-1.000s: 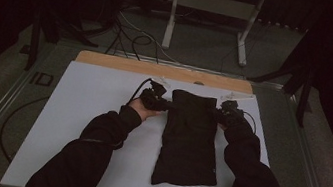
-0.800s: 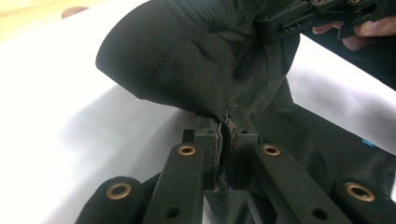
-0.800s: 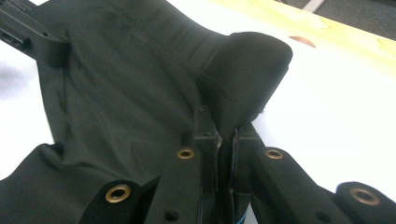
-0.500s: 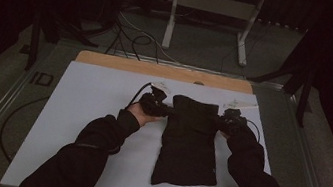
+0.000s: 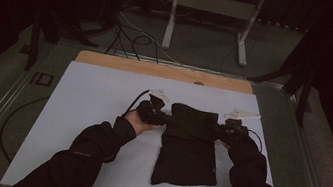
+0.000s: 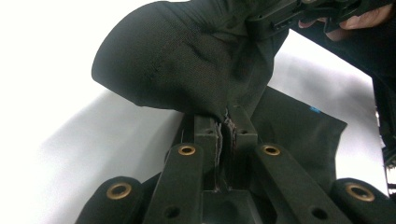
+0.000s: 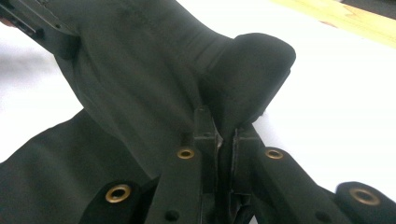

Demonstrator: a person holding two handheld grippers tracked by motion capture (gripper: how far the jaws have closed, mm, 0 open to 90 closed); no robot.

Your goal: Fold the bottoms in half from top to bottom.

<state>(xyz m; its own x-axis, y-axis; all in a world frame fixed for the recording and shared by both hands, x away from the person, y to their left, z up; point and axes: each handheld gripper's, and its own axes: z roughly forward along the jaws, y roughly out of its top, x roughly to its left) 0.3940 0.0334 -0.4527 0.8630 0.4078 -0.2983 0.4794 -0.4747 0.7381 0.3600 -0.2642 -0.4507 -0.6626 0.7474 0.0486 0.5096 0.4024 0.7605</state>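
A black cloth (image 5: 189, 145) lies lengthwise on the white tabletop (image 5: 81, 110), its far edge lifted and folded toward the person. The left gripper (image 5: 163, 118) is clenched on the cloth's far left corner (image 6: 187, 60). The right gripper (image 5: 221, 131) is clenched on the far right corner (image 7: 252, 60). Both grippers sit level with each other, with the cloth stretched between them. A wooden strip (image 5: 158, 69) borders the tabletop's far edge.

the black cloth (image 5: 189, 147) hides both tools' tips where they pinch its far corners.
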